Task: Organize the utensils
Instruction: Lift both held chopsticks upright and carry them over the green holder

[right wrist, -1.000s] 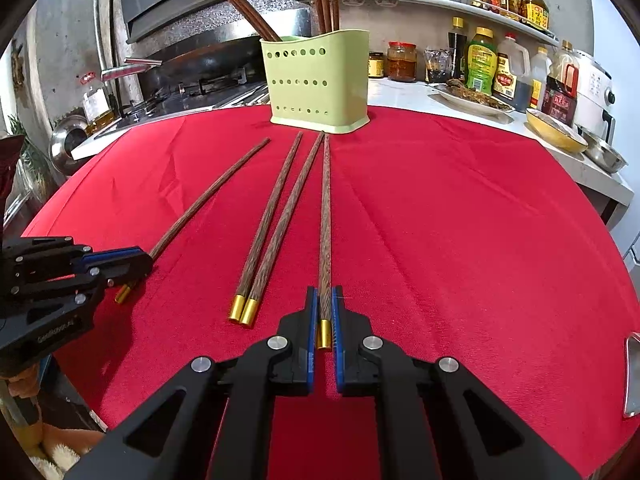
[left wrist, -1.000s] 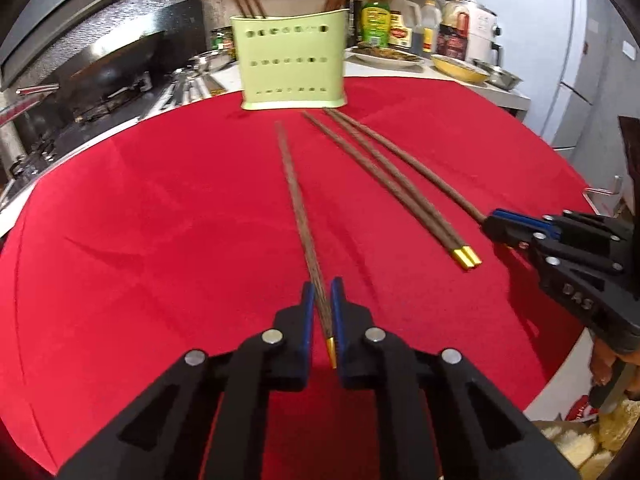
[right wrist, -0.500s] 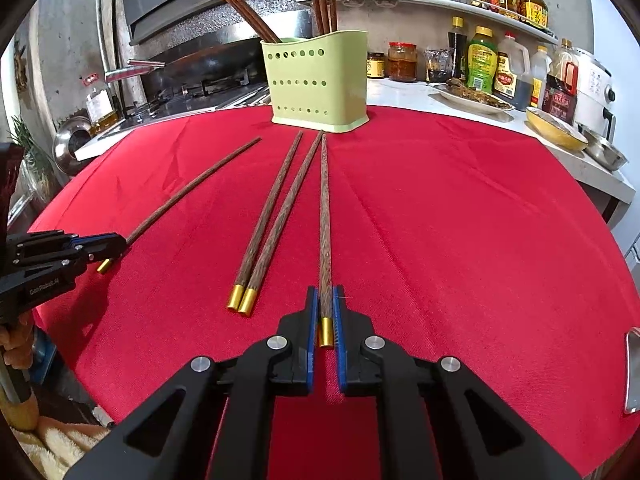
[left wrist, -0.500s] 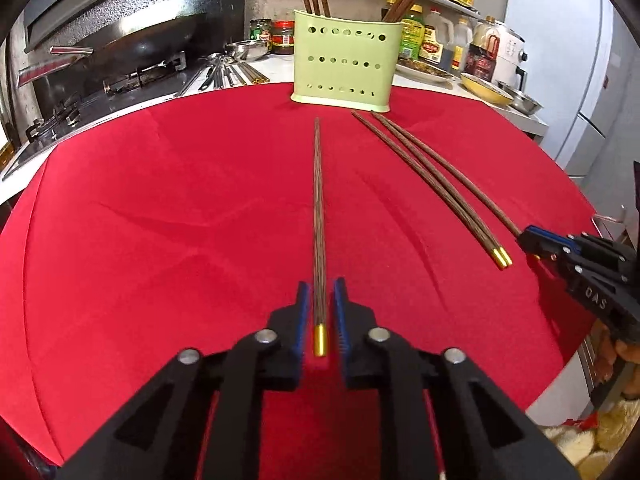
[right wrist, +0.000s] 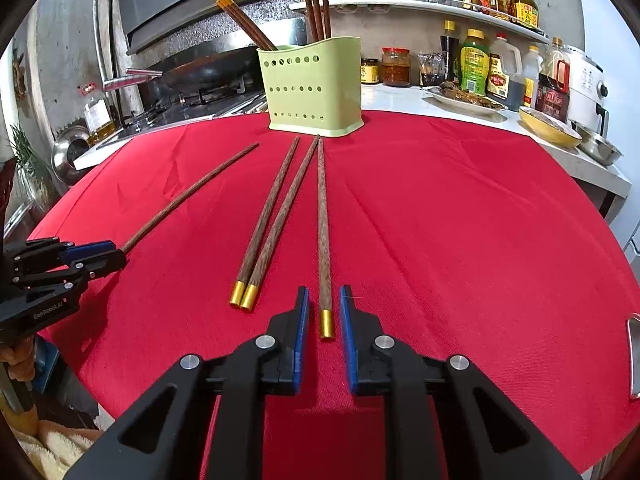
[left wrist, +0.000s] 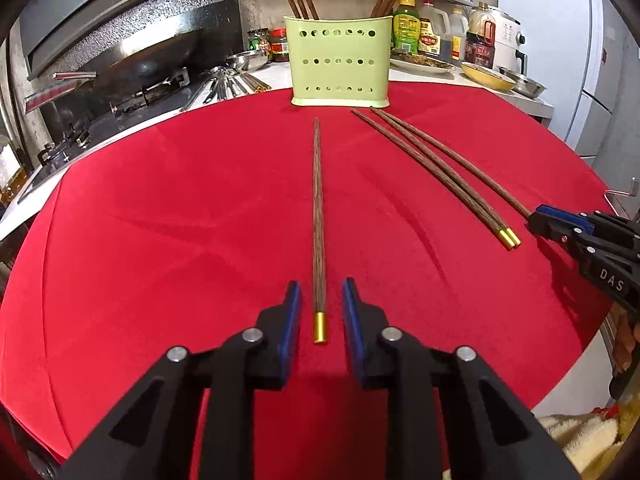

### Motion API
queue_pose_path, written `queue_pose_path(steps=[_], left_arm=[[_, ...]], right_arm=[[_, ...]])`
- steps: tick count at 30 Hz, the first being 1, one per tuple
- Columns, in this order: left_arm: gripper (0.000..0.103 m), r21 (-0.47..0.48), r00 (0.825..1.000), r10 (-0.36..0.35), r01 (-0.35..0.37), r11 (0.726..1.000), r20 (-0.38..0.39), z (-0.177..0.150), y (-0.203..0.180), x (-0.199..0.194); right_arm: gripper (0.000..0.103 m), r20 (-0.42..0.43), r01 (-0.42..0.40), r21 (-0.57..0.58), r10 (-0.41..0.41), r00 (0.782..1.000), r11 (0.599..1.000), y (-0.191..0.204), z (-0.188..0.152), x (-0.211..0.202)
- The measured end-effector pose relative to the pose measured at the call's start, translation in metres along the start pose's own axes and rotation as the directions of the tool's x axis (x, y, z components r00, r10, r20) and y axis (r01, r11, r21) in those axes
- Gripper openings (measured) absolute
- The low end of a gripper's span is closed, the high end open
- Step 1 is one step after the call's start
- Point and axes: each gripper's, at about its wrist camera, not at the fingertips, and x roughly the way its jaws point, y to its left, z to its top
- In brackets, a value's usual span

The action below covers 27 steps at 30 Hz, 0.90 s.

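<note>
left gripper (left wrist: 320,312) released, leftmost chopstick (left wrist: 319,216) straddled | right gripper (right wrist: 324,316) released, rightmost chopstick (right wrist: 323,232) straddled | green holder (right wrist: 314,88) seen far

Both cams sit low over the table (left wrist: 160,240), close, facing the green holder (left wrist: 340,62) at the far edge. Left cam looks from holder's left, right cam (right wrist: 316,86) from its right; both share holder & chopsticks.
</note>
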Motion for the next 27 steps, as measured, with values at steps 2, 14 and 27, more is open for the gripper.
queue_pose_path(steps=[2,14,27], left_arm=[[0.015,0.005,1.000,0.018,-0.018,1.000,0.008,0.000,-0.001,0.000],[0.007,-0.046,0.999,-0.018,0.020,0.999,0.033,-0.003,0.009,-0.009],[0.007,-0.065,0.929,0.004,0.022,0.998,0.369,0.050,0.034,-0.112]], right_arm=[[0.016,0.007,0.017,-0.019,-0.017,1.000,1.000,0.003,0.000,0.000],[0.007,0.024,0.041,-0.002,-0.041,0.999,0.999,-0.002,-0.006,-0.016],[0.007,0.242,-0.015,-0.020,0.019,0.970,1.000,0.001,0.056,-0.094]])
